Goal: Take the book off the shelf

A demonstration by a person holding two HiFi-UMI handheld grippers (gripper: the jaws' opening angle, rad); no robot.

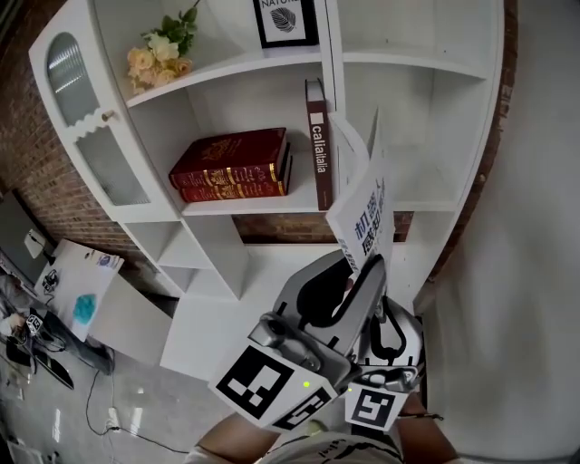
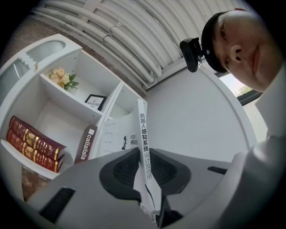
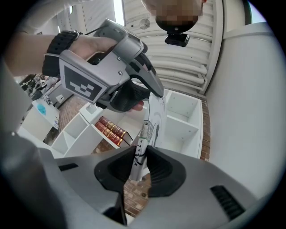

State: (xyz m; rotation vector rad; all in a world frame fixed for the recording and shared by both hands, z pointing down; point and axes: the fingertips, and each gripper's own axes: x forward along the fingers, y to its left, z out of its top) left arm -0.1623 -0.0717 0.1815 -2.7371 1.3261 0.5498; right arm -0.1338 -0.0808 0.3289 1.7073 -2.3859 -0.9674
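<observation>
A thin white book [image 1: 367, 207] with dark Chinese print is held out in front of the white shelf [image 1: 263, 204], clear of it and tilted. My left gripper [image 1: 361, 272] is shut on the book's lower part; in the left gripper view the pads [image 2: 119, 167] press both sides of its spine [image 2: 144, 134]. My right gripper [image 3: 140, 163] is shut on the same book [image 3: 152, 116] lower down, below the left gripper [image 3: 154, 96]. In the head view the right gripper [image 1: 394, 340] is mostly hidden behind the left one.
On the shelf a brown book [image 1: 315, 145] stands upright beside two stacked red books [image 1: 231, 163]. Flowers [image 1: 161, 56] and a framed picture [image 1: 285, 20] sit one level up. A white wall [image 1: 535, 272] is at the right; a cluttered desk [image 1: 77, 290] at lower left.
</observation>
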